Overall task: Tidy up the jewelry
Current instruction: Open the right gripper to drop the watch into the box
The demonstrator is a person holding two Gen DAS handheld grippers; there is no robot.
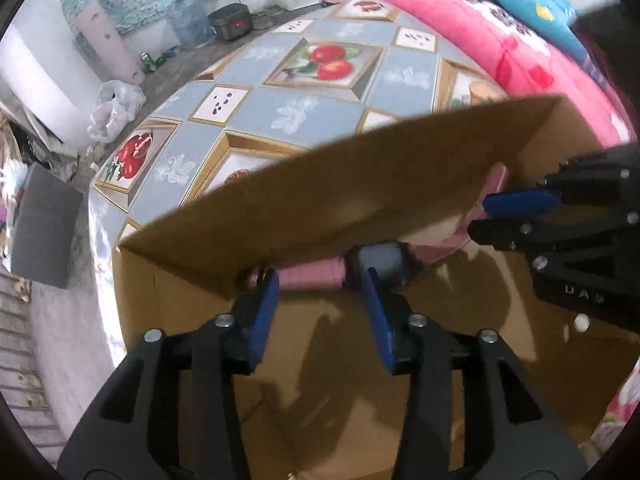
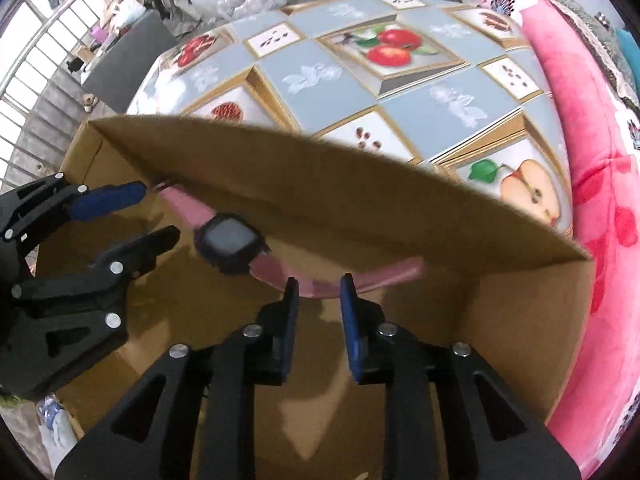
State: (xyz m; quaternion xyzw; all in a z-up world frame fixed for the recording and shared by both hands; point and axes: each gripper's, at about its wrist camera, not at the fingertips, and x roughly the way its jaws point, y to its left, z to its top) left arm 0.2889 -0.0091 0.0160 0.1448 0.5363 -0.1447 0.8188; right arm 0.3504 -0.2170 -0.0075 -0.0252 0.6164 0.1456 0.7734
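A pink-strapped watch (image 2: 232,240) with a dark square face lies inside a cardboard box (image 2: 360,184), against its far wall. My right gripper (image 2: 319,286) is open, its blue fingertips on either side of the strap's right end without closing on it. My left gripper (image 1: 323,280) is open just before the strap (image 1: 310,275) and face. It shows in the right wrist view (image 2: 160,212) at the strap's left end. The right gripper shows in the left wrist view (image 1: 480,220) at the right, by the strap's other end.
The box stands on a table with a fruit-pattern cloth (image 1: 312,92). A pink floral blanket (image 2: 580,160) lies along the table's right side. Beyond the table are a plastic bag (image 1: 116,108), a water jug (image 1: 192,20) and a cooker (image 1: 232,20) on the floor.
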